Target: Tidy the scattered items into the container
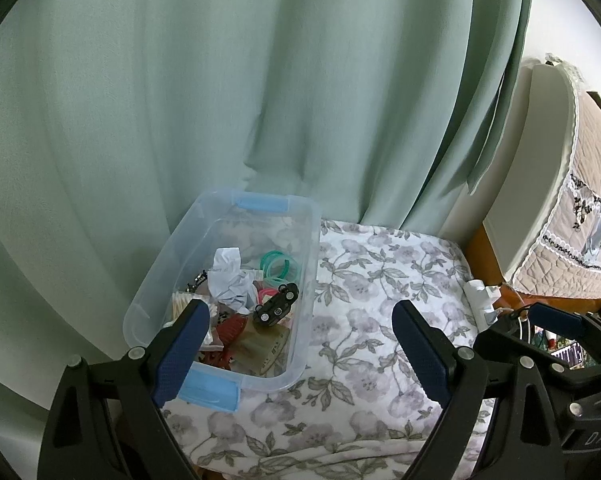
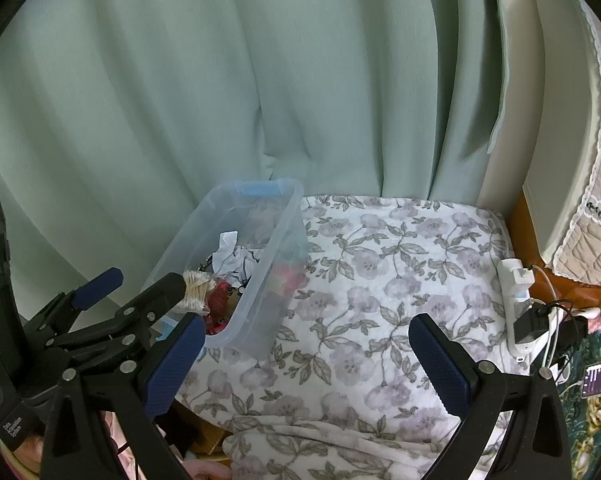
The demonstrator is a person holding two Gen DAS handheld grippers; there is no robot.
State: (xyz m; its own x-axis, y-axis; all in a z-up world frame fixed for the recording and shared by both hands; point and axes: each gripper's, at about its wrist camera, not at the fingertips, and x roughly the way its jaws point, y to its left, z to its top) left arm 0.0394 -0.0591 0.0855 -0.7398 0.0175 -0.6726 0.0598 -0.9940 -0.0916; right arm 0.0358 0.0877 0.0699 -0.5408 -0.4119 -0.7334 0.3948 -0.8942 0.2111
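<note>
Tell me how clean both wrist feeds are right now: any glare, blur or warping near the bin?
Left wrist: soft, even light, no glare; the clear container and toy car look sharp; fisheye bends the curtain. Right wrist: same flat light, black corners, container wall hazes its contents.

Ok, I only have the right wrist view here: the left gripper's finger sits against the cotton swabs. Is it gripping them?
Observer: No. The left wrist view shows the left gripper open wide, with nothing between its fingers; the cotton swabs lie in the bin behind one finger.
Operator: What does the bin's near wall hide from me?
Observer: A black toy car, wheels showing, next to green rings.
</note>
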